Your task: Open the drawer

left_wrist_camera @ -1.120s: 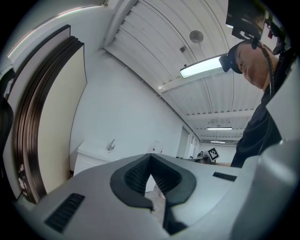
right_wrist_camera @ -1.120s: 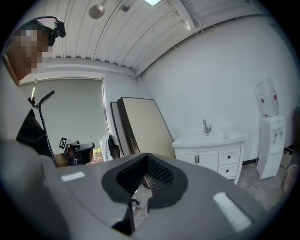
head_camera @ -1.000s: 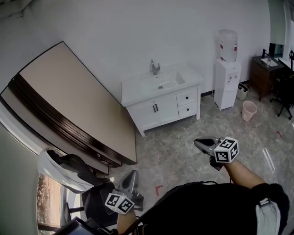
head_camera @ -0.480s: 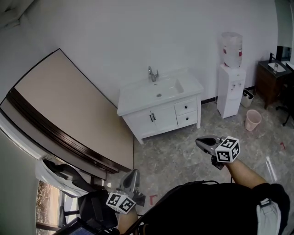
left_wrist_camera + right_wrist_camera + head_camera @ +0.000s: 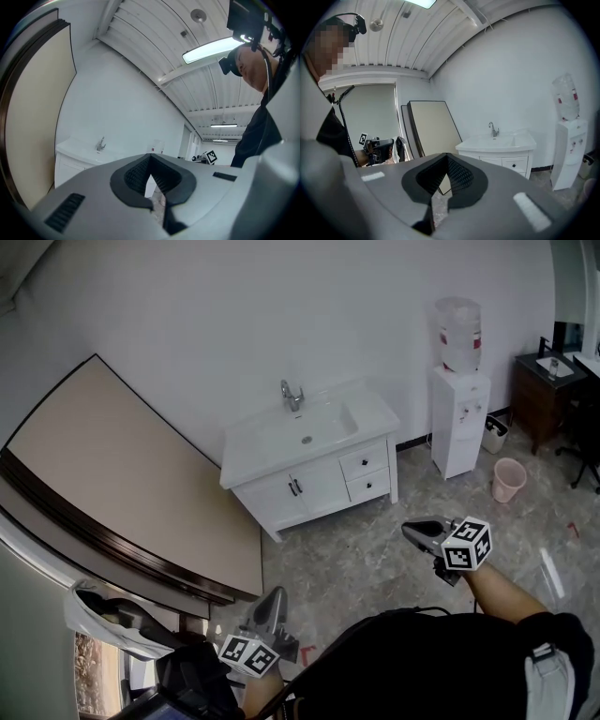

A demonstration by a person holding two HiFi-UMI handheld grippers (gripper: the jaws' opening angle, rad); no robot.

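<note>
A white vanity cabinet [image 5: 281, 493] with a sink and tap stands against the far wall. Its two small drawers [image 5: 364, 463] sit one above the other at its right end, both closed. The cabinet also shows in the left gripper view [image 5: 75, 157] and the right gripper view [image 5: 499, 149], where a drawer [image 5: 513, 165] is visible. My left gripper [image 5: 277, 595] is held low at the left, shut and empty [image 5: 150, 156]. My right gripper [image 5: 409, 531] points level toward the cabinet, shut and empty [image 5: 446, 156]. Both are well short of the cabinet.
A large beige panel [image 5: 122, 484] with a dark frame leans on the left wall. A water dispenser [image 5: 457, 399], a pink bin [image 5: 508, 479] and a dark wood cabinet [image 5: 544, 390] stand to the right. A chair with clothes [image 5: 108, 620] is at lower left.
The cabinet has shifted left and lower in the head view. Both grippers keep the same place in the head view, shut and empty.
</note>
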